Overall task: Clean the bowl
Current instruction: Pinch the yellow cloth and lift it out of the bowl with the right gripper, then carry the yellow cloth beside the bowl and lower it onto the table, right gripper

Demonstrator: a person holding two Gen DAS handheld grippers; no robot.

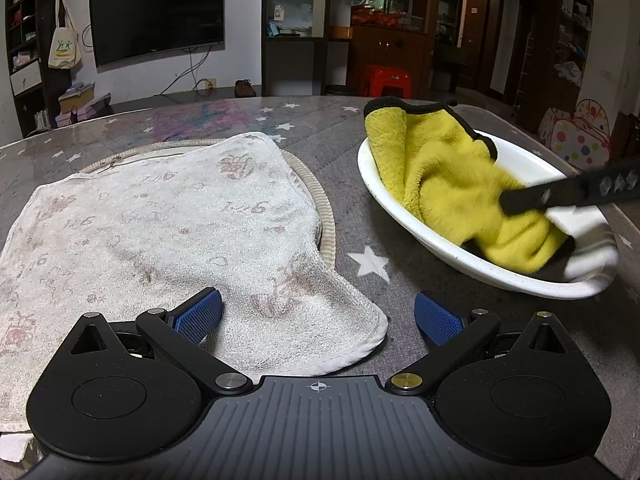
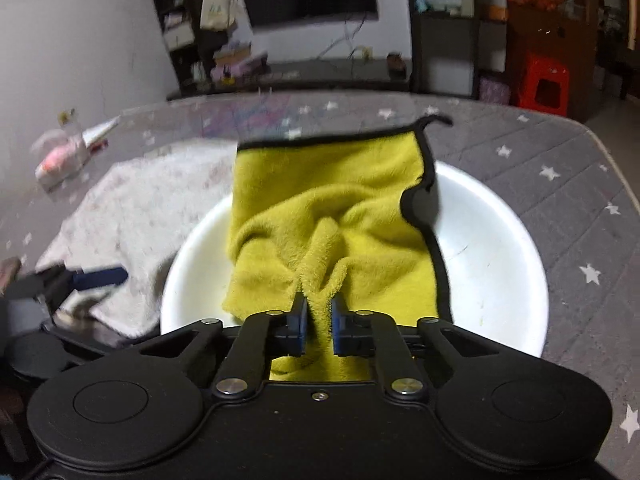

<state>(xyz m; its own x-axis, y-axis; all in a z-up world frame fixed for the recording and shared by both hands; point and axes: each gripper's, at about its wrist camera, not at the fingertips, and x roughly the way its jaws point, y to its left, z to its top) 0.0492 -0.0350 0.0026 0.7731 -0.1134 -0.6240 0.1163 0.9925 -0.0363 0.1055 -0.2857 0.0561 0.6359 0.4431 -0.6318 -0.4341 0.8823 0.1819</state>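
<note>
bowl (image 1: 372,168) at 2 o'clock on table (image 1: 340,220); cloth (image 1: 452,184) in bowl, draped over its 12 o'clock rim | towel (image 1: 160,232) at bowl's 9 o'clock, over mat (image 1: 320,200)

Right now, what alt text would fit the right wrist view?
The right gripper has its jaws shut on a fold of yellow cloth draped into a white bowl on a grey star-patterned table. A pale towel lies left of the bowl.

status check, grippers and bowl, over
Right gripper shut on yellow cloth inside white bowl. Left gripper open, empty, over white towel. Nothing blocking the bowl.
</note>
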